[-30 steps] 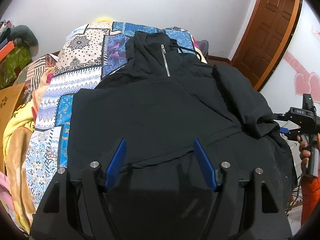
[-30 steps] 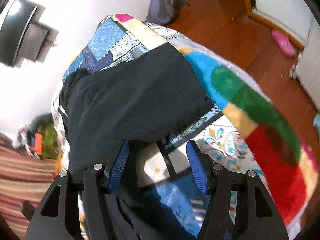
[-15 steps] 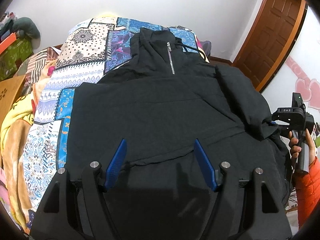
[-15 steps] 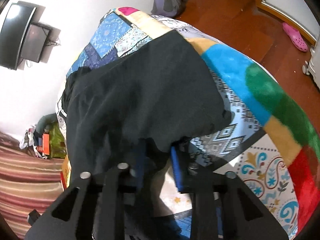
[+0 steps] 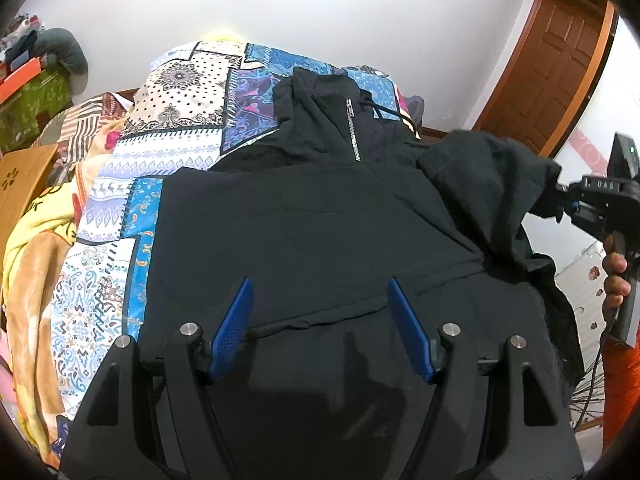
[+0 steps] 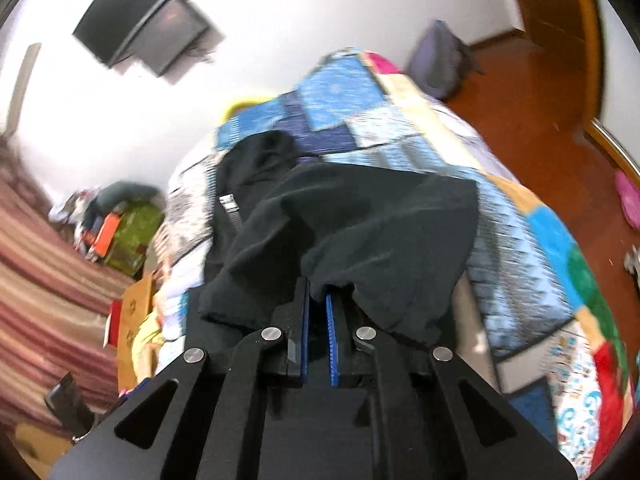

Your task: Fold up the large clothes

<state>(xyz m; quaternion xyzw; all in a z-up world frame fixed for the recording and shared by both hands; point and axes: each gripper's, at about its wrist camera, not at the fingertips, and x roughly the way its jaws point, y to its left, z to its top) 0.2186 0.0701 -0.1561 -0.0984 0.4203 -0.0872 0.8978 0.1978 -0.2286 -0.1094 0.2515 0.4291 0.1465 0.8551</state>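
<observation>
A large black zip-neck pullover point(image 5: 304, 232) lies face up on a patchwork bedspread point(image 5: 180, 128), collar at the far end. My left gripper point(image 5: 320, 320) hovers open over its lower hem, touching nothing. My right gripper point(image 6: 318, 320) is shut on the end of the right sleeve point(image 6: 360, 232) and holds it lifted off the bed. In the left wrist view the right gripper point(image 5: 568, 200) shows at the right edge with the raised sleeve point(image 5: 492, 176) bunched in front of it.
A brown door point(image 5: 560, 60) stands at the far right. A wall-mounted screen point(image 6: 148, 28) hangs above the bed's head. Boxes and clutter point(image 5: 28, 96) sit left of the bed. The wooden floor point(image 6: 540, 92) holds a grey bag point(image 6: 440, 60) and a pink slipper point(image 6: 628, 196).
My right gripper closed on the sleeve end and lifted it up and inward over the pullover. My left gripper stayed open over the hem.
</observation>
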